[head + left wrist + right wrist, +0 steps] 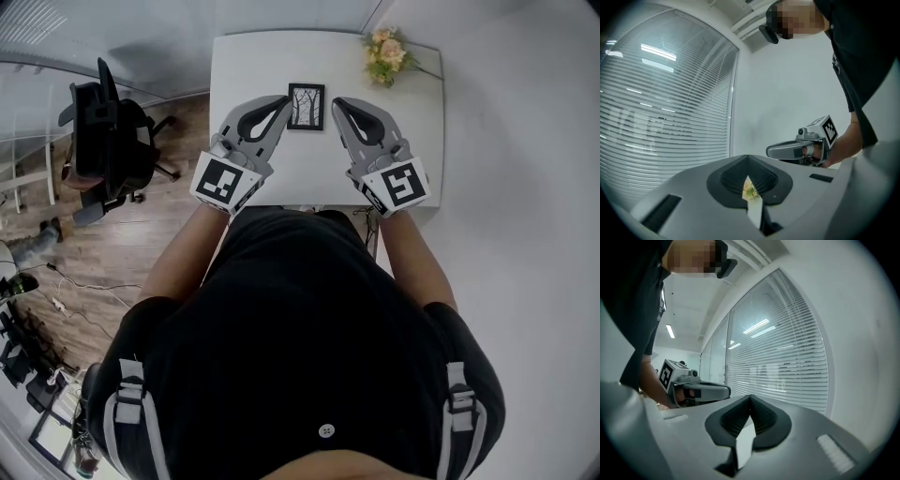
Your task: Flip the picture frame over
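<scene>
- The frame [307, 106] lies flat on the white surface [244, 66], tree drawing facing up, near the middle of the far half.
- Flowers [386, 56] lie at the far right corner, well apart from the frame.
- A black chair [105, 141] stands on the wood floor [112, 253] left of the surface. Nothing lies between the frame and either gripper.
- Blinds [665, 103] fill the window beyond the surface.
- The left gripper [285, 100] comes in from the near left. In the head view its tip shows at the frame's left edge, and whether it touches cannot be told.
- The right gripper [337, 102] mirrors it from the near right, with its tip just beside the frame's right edge.
- Both grippers point level, angled in toward each other, so each one's camera sees the other.
- The left fingers [726, 180] are pressed together at the tips with nothing between them.
- The right fingers [773, 420] are likewise pressed together and empty.
</scene>
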A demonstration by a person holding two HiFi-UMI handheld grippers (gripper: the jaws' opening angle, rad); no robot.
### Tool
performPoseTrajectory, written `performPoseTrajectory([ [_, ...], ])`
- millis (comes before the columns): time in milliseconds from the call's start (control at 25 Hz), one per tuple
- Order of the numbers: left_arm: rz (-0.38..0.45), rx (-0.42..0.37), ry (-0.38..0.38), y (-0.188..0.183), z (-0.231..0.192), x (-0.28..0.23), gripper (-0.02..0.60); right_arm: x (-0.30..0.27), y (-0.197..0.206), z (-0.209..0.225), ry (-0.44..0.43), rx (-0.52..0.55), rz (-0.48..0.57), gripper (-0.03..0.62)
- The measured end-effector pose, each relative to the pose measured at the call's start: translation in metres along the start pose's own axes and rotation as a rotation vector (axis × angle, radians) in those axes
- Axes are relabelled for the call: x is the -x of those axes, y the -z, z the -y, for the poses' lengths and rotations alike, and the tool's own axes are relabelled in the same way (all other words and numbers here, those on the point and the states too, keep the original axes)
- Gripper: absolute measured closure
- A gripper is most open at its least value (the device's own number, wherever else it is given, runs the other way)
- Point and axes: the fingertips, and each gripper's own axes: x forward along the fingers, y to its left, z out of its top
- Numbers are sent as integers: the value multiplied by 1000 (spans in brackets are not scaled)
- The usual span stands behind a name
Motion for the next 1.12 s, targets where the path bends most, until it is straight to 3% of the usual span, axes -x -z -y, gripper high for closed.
performPoseTrajectory([
  [280, 7, 6, 10, -12, 0, -7, 575, -5, -6, 3, -2, 8, 11, 585],
  [1120, -45, 5, -1, 7, -2, -18, 575, 0, 6, 16, 18, -44, 2, 585],
])
